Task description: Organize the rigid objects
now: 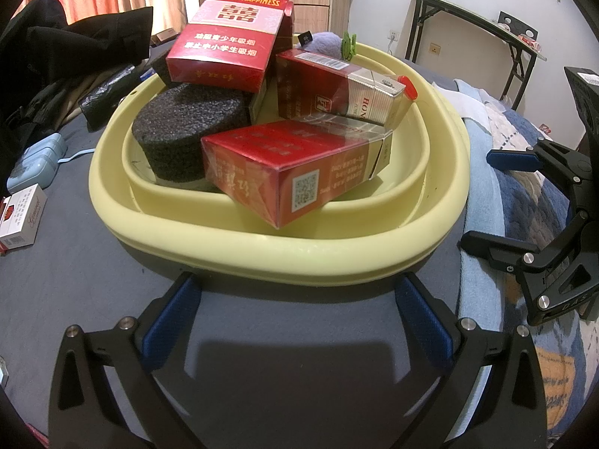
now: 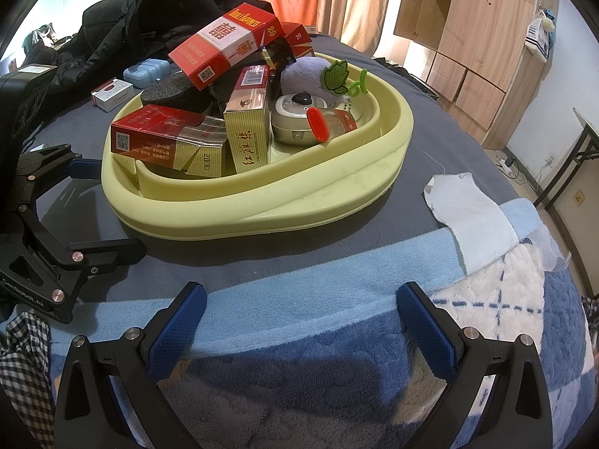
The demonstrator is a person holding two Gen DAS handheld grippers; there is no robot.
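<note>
Both the left gripper (image 1: 297, 318) and the right gripper (image 2: 299, 321) are released (holding nothing), so a nudge to the yellow basin (image 1: 284, 258) may topple the top red box (image 1: 228, 31) off the pile.

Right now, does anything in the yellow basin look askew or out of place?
Yes. The Double Happiness box sits tilted atop the pile, and the front red box leans over the basin's inner rim. One white pack lies outside.

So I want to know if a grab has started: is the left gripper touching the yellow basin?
Apart. The left wrist view shows the open left gripper short of the yellow basin, grey bedsheet showing between.
</note>
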